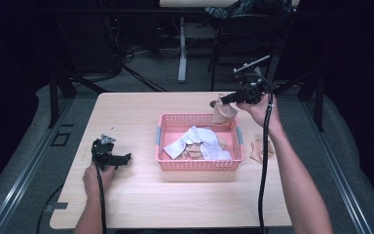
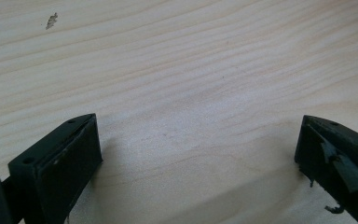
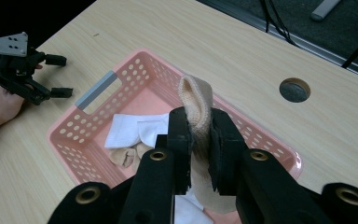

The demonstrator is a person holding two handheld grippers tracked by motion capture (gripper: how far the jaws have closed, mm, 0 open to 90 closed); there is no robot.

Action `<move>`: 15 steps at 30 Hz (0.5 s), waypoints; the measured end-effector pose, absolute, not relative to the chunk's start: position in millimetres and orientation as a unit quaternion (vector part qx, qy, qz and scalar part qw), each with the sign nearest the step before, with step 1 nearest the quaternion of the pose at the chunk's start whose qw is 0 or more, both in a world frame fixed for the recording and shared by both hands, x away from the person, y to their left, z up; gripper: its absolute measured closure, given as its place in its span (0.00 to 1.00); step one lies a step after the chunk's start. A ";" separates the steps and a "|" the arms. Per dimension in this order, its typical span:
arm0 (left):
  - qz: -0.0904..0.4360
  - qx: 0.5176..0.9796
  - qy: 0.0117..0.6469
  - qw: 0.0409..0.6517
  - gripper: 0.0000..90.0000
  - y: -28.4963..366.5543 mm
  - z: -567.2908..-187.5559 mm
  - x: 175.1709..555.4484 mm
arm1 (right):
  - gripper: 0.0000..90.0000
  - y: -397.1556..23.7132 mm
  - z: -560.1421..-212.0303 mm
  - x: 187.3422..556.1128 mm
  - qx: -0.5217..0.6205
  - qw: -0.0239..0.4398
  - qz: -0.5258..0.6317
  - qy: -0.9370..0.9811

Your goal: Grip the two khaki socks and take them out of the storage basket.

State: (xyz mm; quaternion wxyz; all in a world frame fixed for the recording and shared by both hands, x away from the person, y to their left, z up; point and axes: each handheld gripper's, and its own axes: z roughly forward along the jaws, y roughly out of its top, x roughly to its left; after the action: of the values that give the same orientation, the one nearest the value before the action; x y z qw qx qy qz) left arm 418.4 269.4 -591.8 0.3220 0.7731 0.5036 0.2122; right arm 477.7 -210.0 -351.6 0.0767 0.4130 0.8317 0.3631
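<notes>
- Right hand-held gripper [image 3: 199,140] clamped on beige sock [image 3: 196,109], hanging over basket [image 1: 198,165], upper centre.
- Left hand-held gripper [image 1: 125,158] wide, empty, low on desk [image 1: 141,195].
- Several socks in; one sock [image 1: 261,149] outside, right.

The pink basket [image 1: 198,165] blocks the table's [image 1: 141,204] middle, a beige sock [image 1: 262,150] lying just beside its right wall. Bare wood runs along the front edge and left side (wide passage there).

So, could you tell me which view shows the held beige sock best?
The right gripper view: the beige sock sits large, pinched between its jaws. The high view shows it small, hanging above the pink basket. The left gripper view gives bare table.
</notes>
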 end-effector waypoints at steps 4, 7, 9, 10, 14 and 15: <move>0.212 0.773 0.504 0.322 0.00 269.4 -591.8 418.4 | 0.89 -211.4 -343.4 476.1 0.408 0.083 0.363 0.833; 0.212 0.773 0.504 0.322 0.00 269.4 -591.8 418.4 | 0.89 -214.5 -336.4 474.7 0.409 0.087 0.370 0.830; 0.212 0.773 0.504 0.322 0.00 269.4 -591.8 418.4 | 0.89 -218.2 -332.2 473.4 0.410 0.089 0.372 0.828; 0.212 0.773 0.504 0.322 0.00 269.4 -591.8 418.4 | 0.89 -220.4 -330.3 472.8 0.410 0.092 0.372 0.828; 0.212 0.773 0.504 0.322 0.00 269.4 -591.8 418.4 | 0.89 -231.3 -324.5 469.6 0.414 0.097 0.379 0.822; 0.212 0.773 0.504 0.322 0.00 269.4 -591.8 418.4 | 0.89 -234.1 -323.5 468.7 0.417 0.098 0.380 0.819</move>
State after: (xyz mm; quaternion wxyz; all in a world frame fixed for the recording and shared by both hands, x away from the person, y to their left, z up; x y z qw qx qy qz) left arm 418.4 269.4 -591.8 0.3221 0.7730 0.5037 0.2122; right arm 468.7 -234.1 -323.5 0.0982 0.4175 0.8194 0.3803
